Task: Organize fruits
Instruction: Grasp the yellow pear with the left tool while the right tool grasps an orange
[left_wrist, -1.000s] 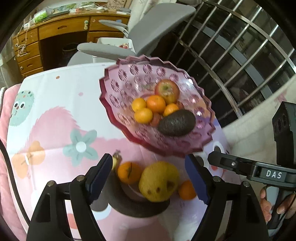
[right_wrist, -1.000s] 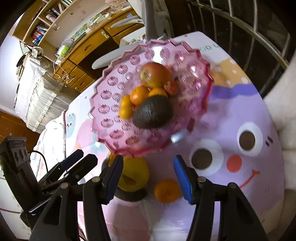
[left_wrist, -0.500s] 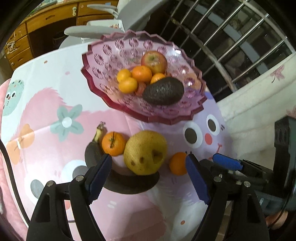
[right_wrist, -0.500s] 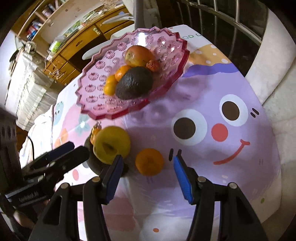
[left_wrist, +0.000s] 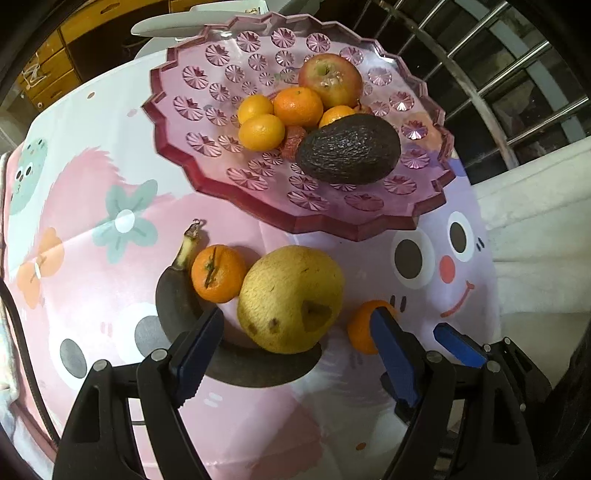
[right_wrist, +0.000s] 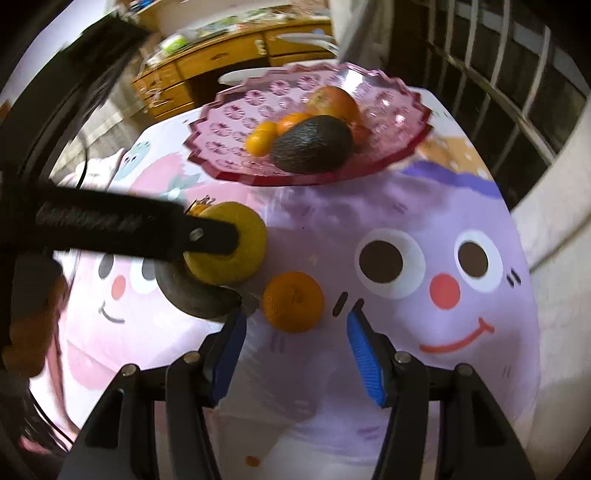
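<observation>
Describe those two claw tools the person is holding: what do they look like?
Both look alike. The left gripper and the right gripper each have two black plastic fingers with open triangular cut-outs, silver rivets at the joints, and ribbed blue pads on the inner faces. A thin black cable trails along the left one's side. No sleeve is clearly visible.

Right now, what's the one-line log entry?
left gripper: open over pear | right gripper: open near orange | bowl: partly filled
</observation>
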